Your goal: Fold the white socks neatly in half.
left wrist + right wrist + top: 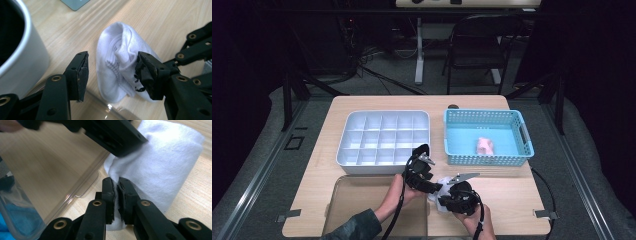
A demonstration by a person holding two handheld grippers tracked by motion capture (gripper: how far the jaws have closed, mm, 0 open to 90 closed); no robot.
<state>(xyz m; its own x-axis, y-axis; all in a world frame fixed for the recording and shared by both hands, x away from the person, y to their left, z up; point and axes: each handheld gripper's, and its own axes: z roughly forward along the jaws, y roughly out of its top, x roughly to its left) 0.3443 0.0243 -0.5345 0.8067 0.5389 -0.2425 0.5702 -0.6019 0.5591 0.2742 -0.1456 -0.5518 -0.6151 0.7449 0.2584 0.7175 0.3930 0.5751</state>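
White sock (120, 67) on table (512, 195), near edge, beside clear plastic lid (362, 200), between 2 grippers. Right gripper (116, 195): jaws nearly closed, pinching sock's fabric edge. Left gripper (111, 72): jaws half apart, straddling sock, 1 pad brushing the folds, not clamping. Risk: thin pinch on right may slip if pulled, letting the roll unfold. Left jaw may snag knit loops. Sock could drag onto lid. Grey divided tray (384, 137) and blue basket (487, 136) well apart.
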